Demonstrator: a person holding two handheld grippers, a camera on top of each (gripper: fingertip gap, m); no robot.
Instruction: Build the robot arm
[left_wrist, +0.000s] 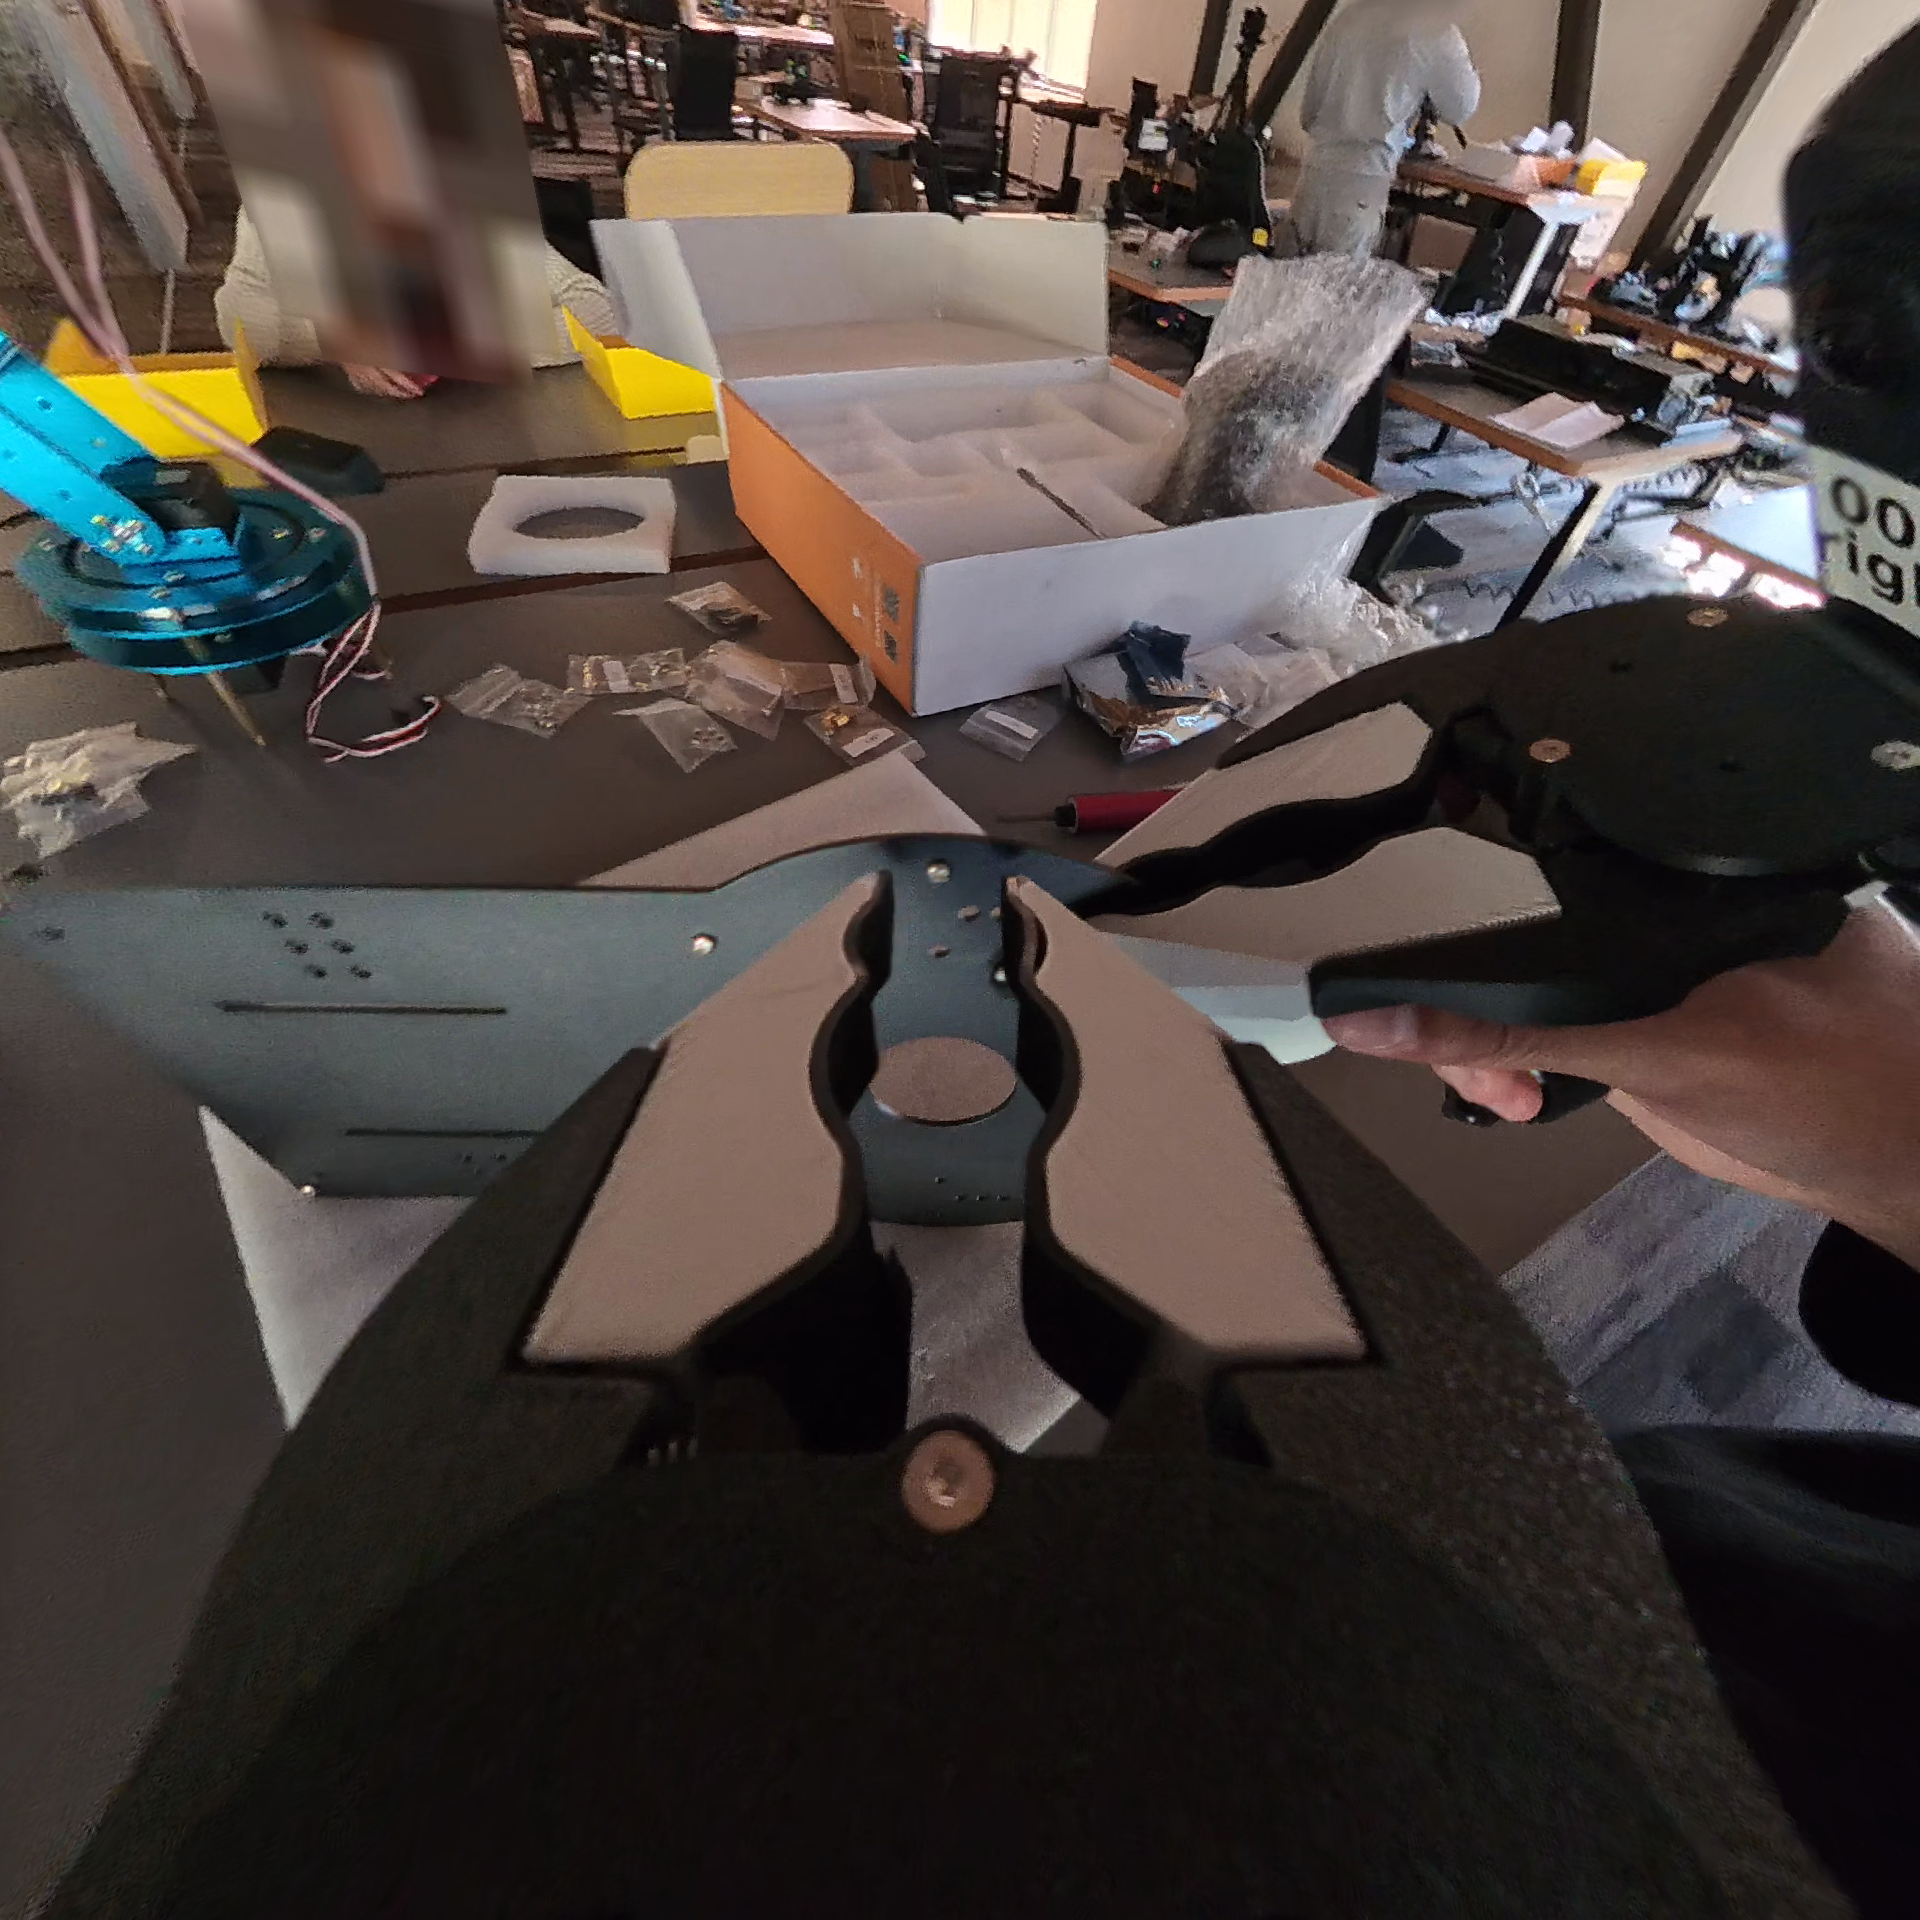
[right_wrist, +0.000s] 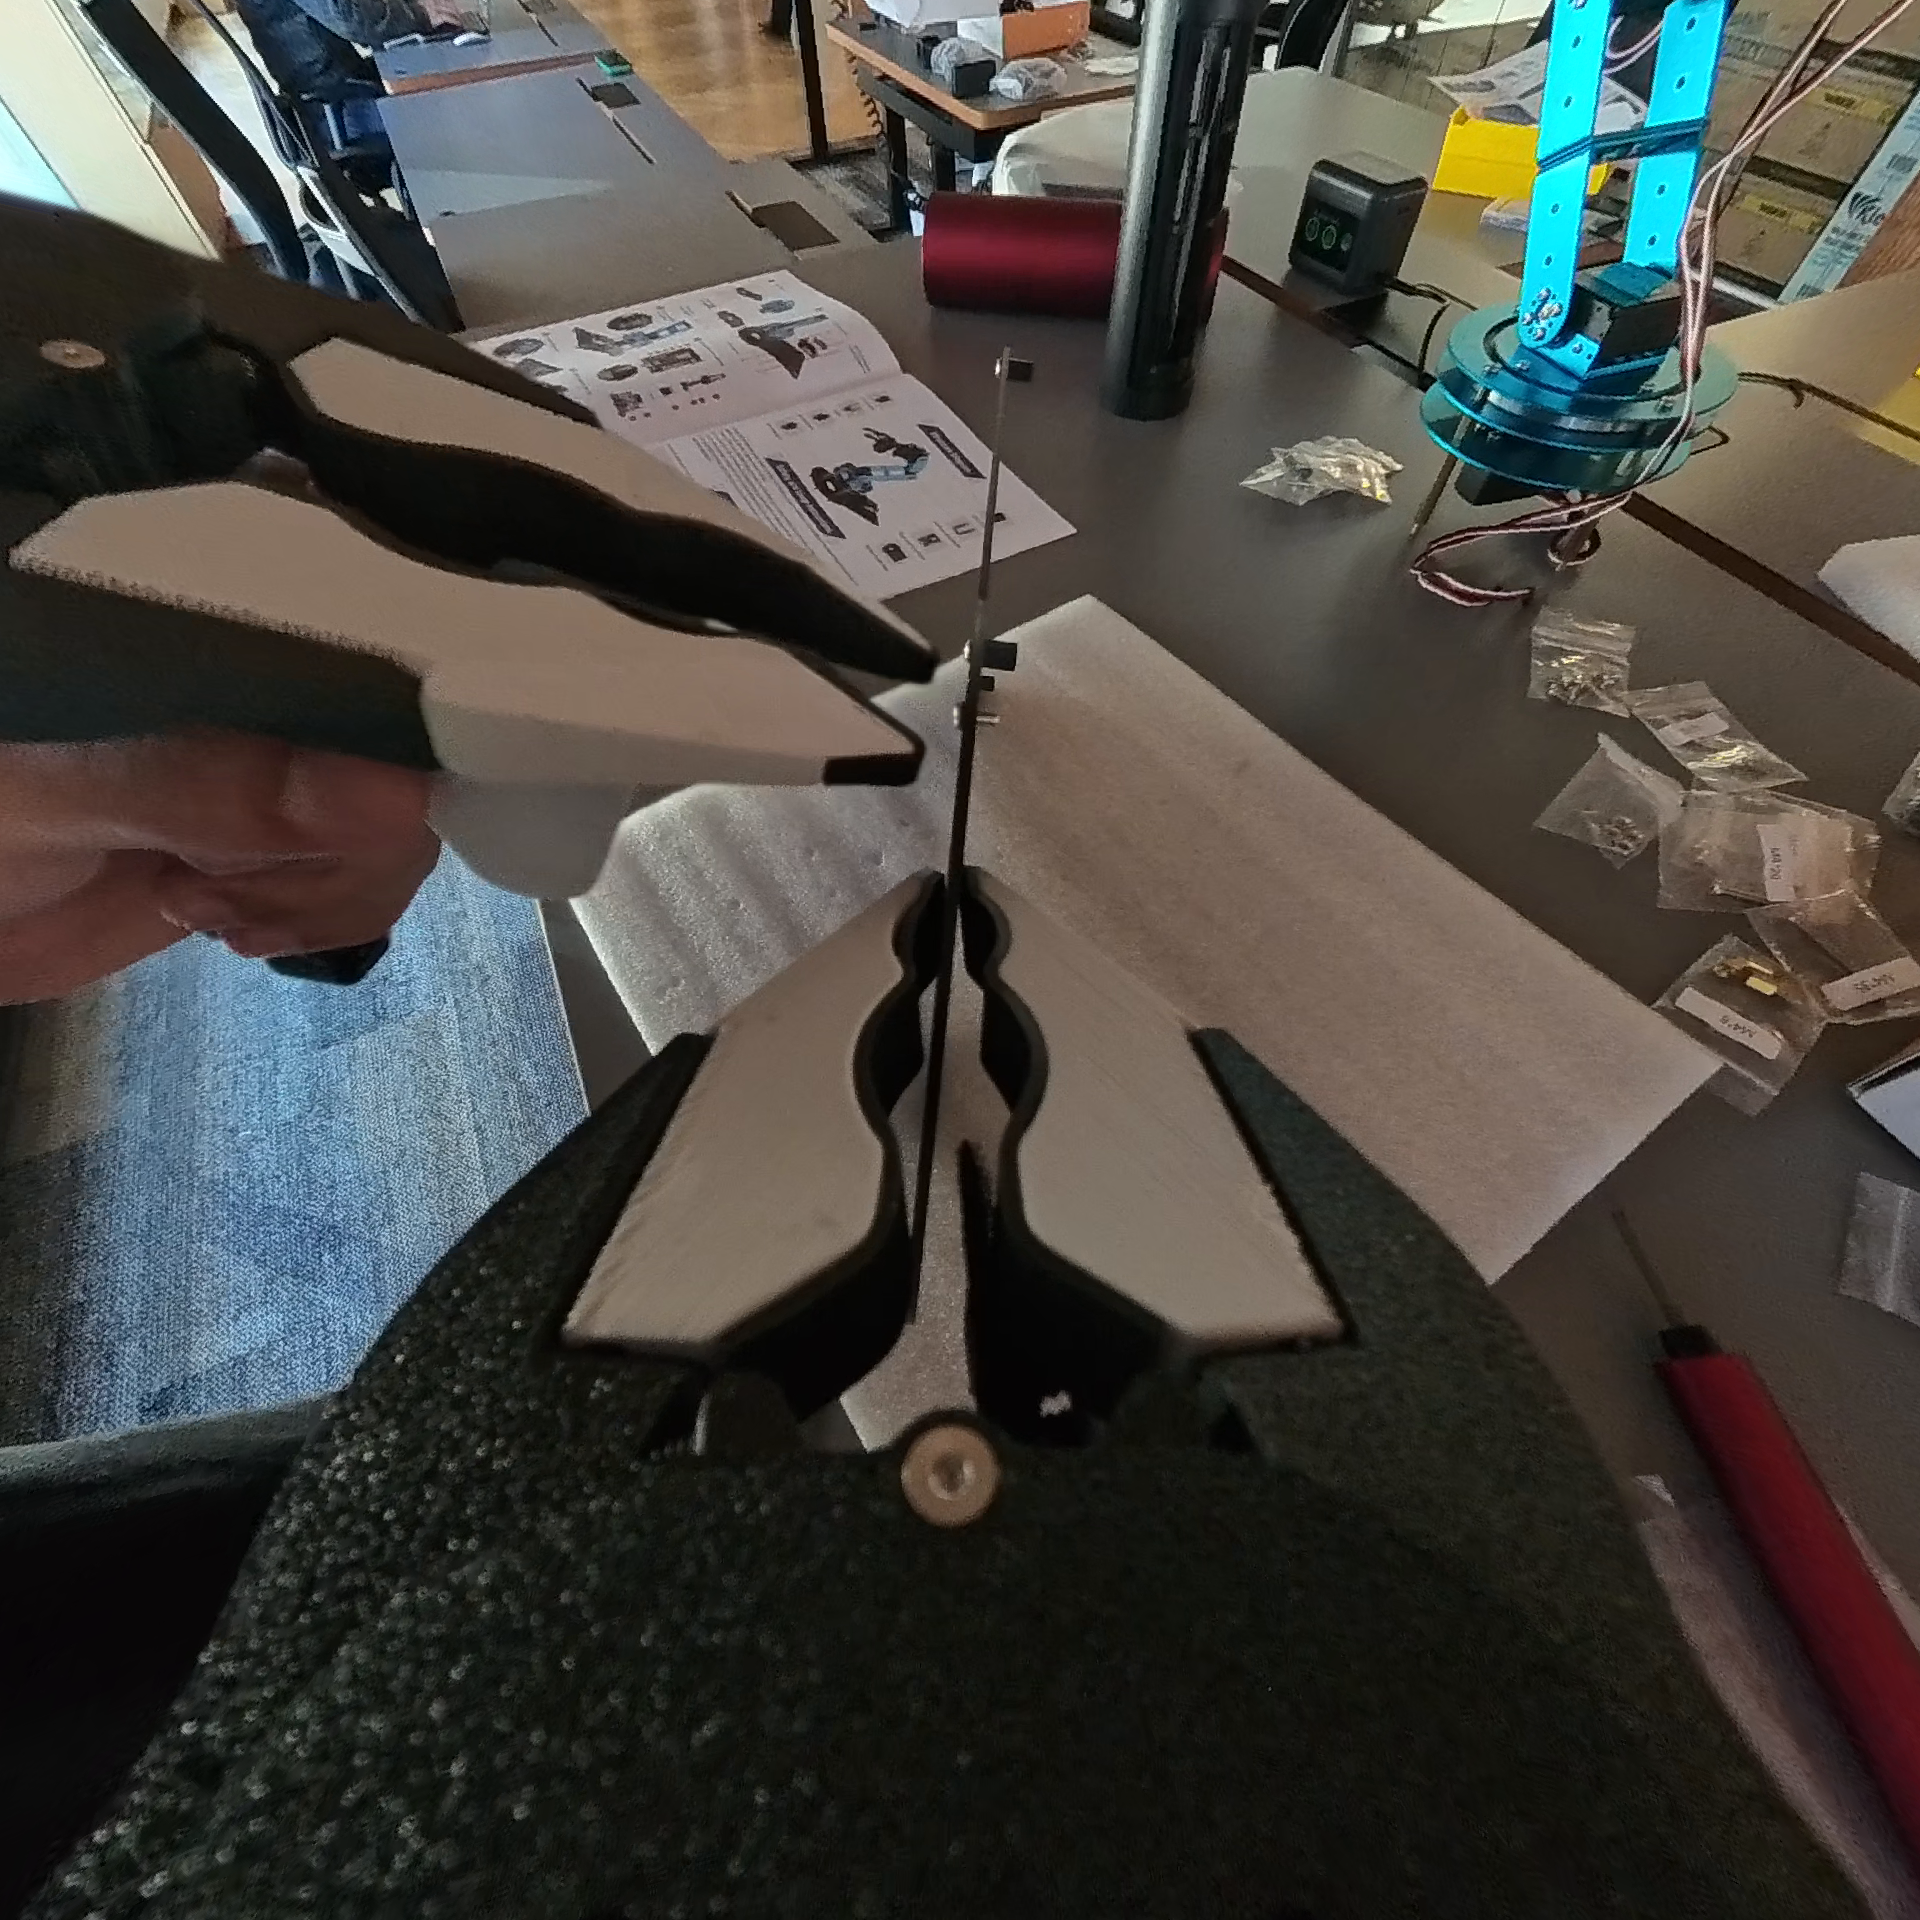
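The right hand-held gripper (right_wrist: 951, 888) is clenched on the edge of a thin dark metal plate (left_wrist: 395, 1029), holding it upright on edge above a white foam sheet (right_wrist: 1195, 883) on the tabletop (right_wrist: 1351, 665). The left hand-held gripper (left_wrist: 943, 891) faces the plate's flat side near its round hole, fingers parted and released, tips just beside the plate. A red-handled screwdriver (right_wrist: 1808, 1538), small bags of screws (right_wrist: 1714, 821), an instruction sheet (right_wrist: 790, 426) and a blue robot-arm base (right_wrist: 1579, 395) lie around.
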